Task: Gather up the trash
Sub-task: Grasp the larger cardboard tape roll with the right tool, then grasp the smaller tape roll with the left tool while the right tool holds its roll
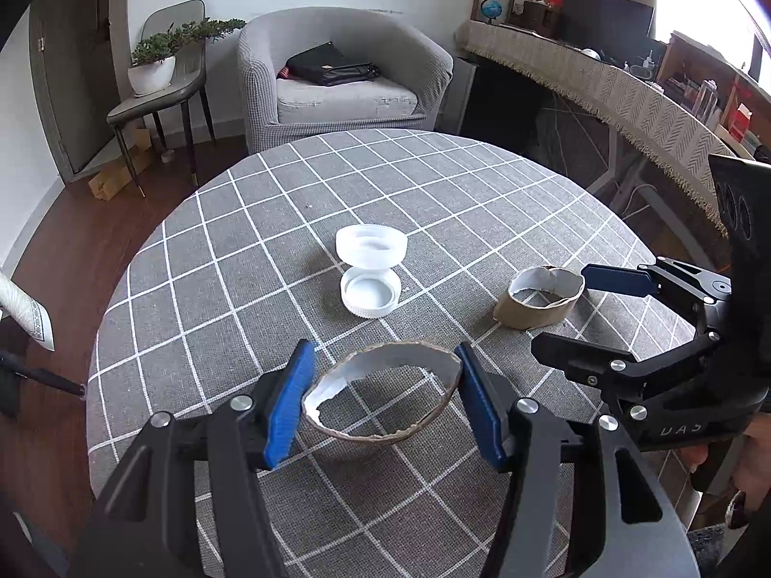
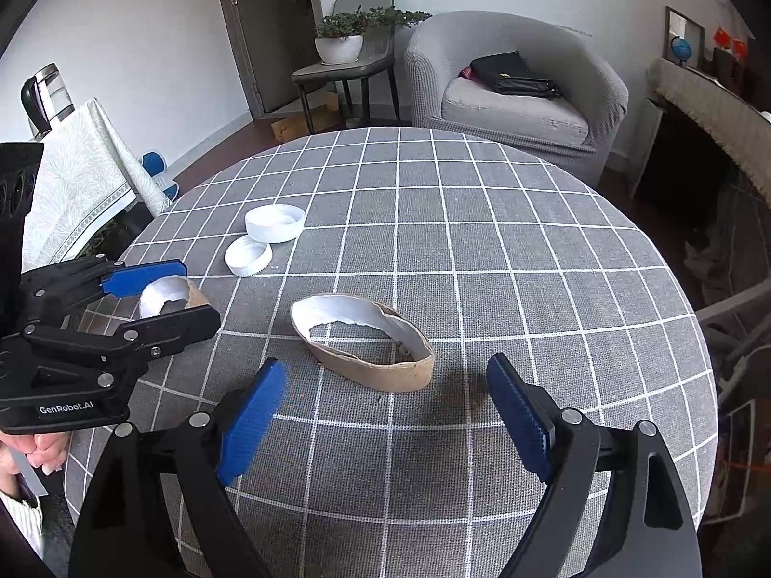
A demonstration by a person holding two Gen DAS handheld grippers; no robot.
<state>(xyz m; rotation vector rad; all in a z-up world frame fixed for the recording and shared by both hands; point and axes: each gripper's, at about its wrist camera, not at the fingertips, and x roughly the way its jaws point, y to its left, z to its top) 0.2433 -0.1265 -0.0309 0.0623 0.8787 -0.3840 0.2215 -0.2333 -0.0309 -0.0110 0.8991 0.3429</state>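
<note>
Your left gripper (image 1: 383, 400) has its blue pads on both sides of a torn paper ring (image 1: 380, 392), touching it (the ring looks squashed a bit). Next come the white lid (image 1: 370, 293) and the white tub (image 1: 371, 245), touching, in the middle of the round checked table (image 1: 433, 178). Then the second paper ring (image 2: 361, 342) lies flat, and your right gripper (image 2: 385, 414) is wide open just behind it, holding nothing.

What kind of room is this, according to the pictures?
Most likely a living room at home: a grey armchair holding a black bag, a potted plant on a chair, and a round table with a checked cloth.
</note>
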